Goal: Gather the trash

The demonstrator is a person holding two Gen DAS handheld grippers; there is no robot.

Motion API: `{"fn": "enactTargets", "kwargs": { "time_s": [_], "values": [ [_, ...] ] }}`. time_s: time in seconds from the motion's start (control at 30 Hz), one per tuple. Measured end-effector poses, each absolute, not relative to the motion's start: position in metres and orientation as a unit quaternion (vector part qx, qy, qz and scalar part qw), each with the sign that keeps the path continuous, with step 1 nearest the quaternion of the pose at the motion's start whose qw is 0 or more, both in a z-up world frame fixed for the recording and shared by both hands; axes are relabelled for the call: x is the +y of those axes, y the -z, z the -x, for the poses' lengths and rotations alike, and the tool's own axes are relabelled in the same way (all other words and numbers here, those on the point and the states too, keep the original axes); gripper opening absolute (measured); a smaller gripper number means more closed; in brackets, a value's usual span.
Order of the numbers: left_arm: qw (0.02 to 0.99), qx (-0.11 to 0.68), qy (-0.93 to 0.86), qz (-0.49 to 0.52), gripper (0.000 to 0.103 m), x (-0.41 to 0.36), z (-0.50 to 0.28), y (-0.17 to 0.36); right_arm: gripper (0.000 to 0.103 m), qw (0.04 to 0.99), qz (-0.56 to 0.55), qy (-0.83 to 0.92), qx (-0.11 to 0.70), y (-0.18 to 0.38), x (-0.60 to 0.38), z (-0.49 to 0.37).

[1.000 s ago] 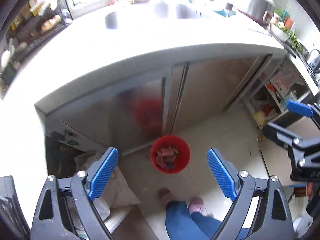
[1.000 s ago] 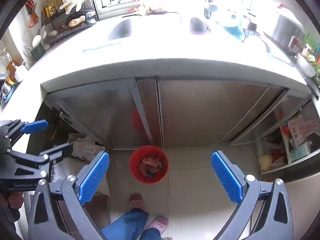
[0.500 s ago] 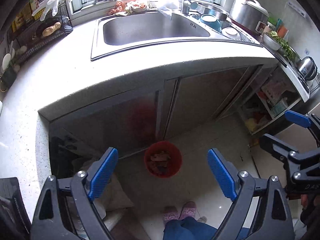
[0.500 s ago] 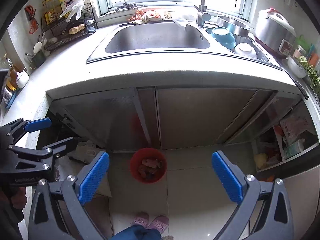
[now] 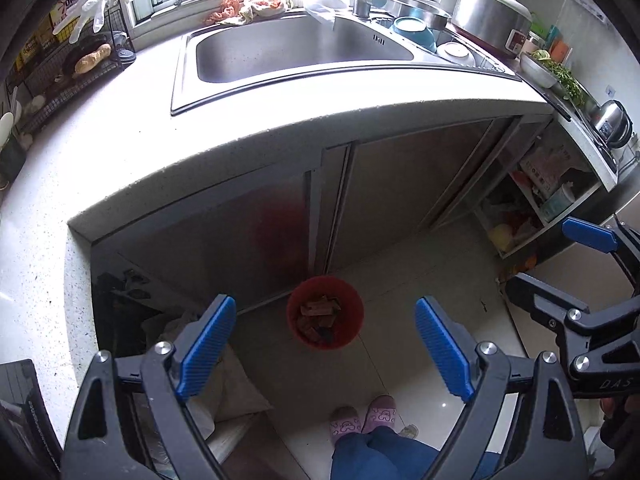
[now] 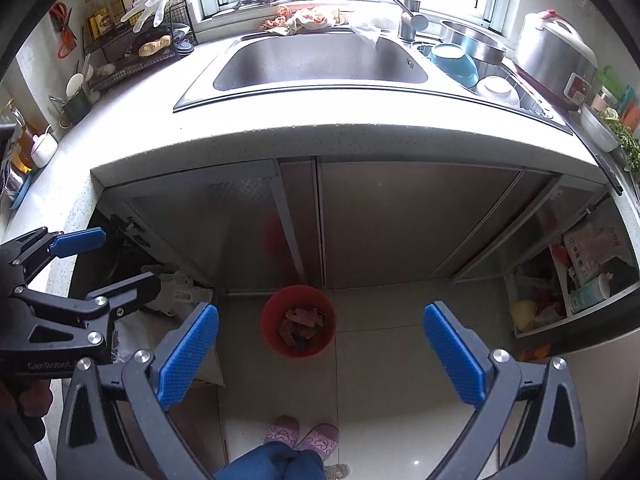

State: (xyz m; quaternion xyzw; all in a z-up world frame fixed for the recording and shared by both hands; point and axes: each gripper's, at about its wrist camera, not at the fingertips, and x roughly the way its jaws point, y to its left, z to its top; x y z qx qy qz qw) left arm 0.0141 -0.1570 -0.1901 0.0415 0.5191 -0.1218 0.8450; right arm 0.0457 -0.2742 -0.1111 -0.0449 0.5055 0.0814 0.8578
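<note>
A red bin [image 5: 356, 322] [image 6: 269, 322] stands on the floor in front of the sink cabinet, with brownish wrappers [image 5: 320, 314] [image 6: 301, 323] inside. High above it, my left gripper [image 5: 323, 301] and right gripper [image 6: 321, 308] hang side by side, both open and with nothing between their blue pads. Each also shows in the other's view: the right gripper [image 5: 550, 258] at the right edge, the left gripper [image 6: 116, 262] at the left edge. Crumpled orange-and-white scraps [image 5: 256, 3] [image 6: 305, 17] and a white plastic piece [image 5: 326, 5] [image 6: 368, 27] lie behind the sink.
The white counter [image 5: 120, 152] holds a steel sink [image 5: 296, 50], a faucet [image 6: 410, 20], a blue bowl [image 6: 454, 62], a rice cooker [image 6: 554, 60] and a wire rack [image 6: 132, 60]. Open shelves [image 6: 576, 280] stand right, a white sack [image 5: 228, 392] left. A person's pink slippers [image 5: 364, 416] are below.
The glare over the counter has faded, so the sink and window ledge now show plainly. Both grippers stay open and nearly still. The person's feet have drawn together.
</note>
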Motion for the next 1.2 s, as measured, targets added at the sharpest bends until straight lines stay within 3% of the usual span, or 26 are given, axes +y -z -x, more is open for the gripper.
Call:
{"fn": "enactTargets", "kwargs": {
  "time_s": [1.2],
  "values": [
    [0.842, 0.525, 0.113, -0.051, 0.09, -0.1584, -0.0168, 0.1911, 0.102, 0.852, 0.049, -0.083, 0.515, 0.1128, -0.2692, -0.0473]
  ]
}}
